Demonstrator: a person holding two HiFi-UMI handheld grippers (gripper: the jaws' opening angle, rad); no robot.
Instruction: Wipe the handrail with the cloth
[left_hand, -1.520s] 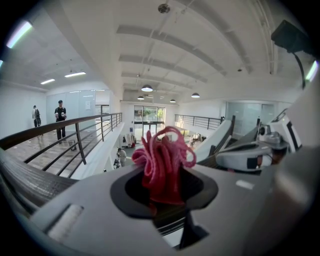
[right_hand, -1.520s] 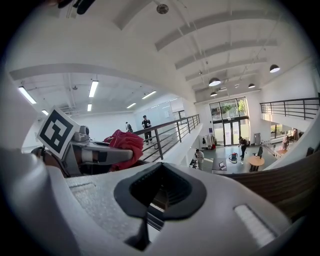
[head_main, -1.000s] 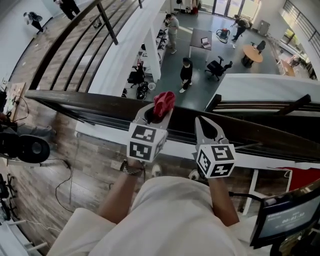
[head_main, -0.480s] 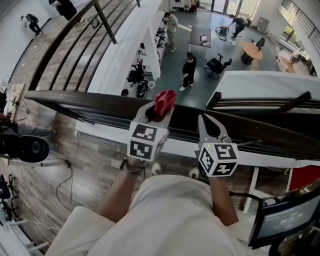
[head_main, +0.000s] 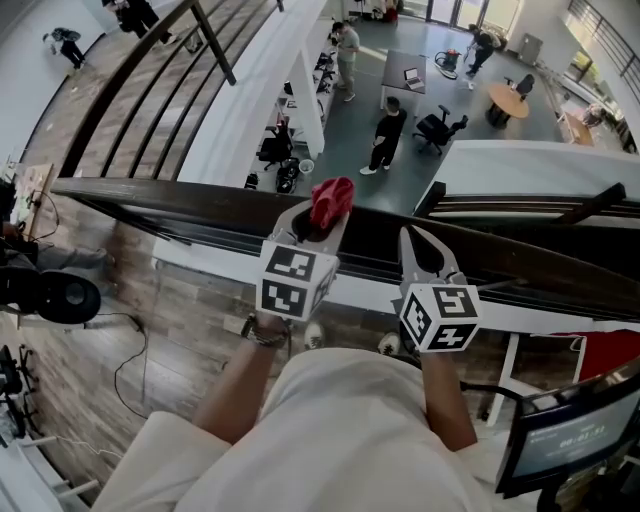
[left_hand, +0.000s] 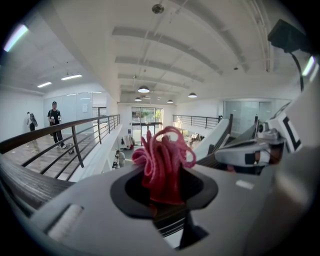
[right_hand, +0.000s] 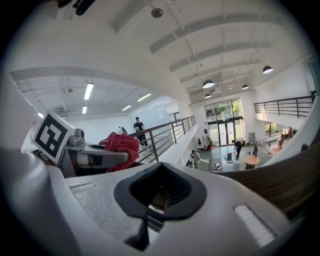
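A dark wooden handrail (head_main: 160, 205) crosses the head view from left to right, just beyond both grippers. My left gripper (head_main: 318, 222) is shut on a bunched red cloth (head_main: 331, 200), which sticks out past the jaw tips over the rail's top. In the left gripper view the cloth (left_hand: 162, 160) rises from the left gripper (left_hand: 165, 192), with the rail's wood grain (left_hand: 25, 185) at the lower left. My right gripper (head_main: 413, 240) sits a short way to the right over the rail, shut and empty. The right gripper view shows the right gripper (right_hand: 160, 192), the cloth (right_hand: 120, 147) at left and the handrail (right_hand: 280, 185) at right.
Beyond the rail is an open drop to a lower floor with people, chairs and a round table (head_main: 505, 108). A metal railing (head_main: 140, 80) borders a walkway at upper left. A camera (head_main: 50, 297) stands at left, a monitor (head_main: 570, 435) at lower right.
Both grippers have drifted slightly right along the rail, the cloth still held. A person on the floor below has walked to the right.
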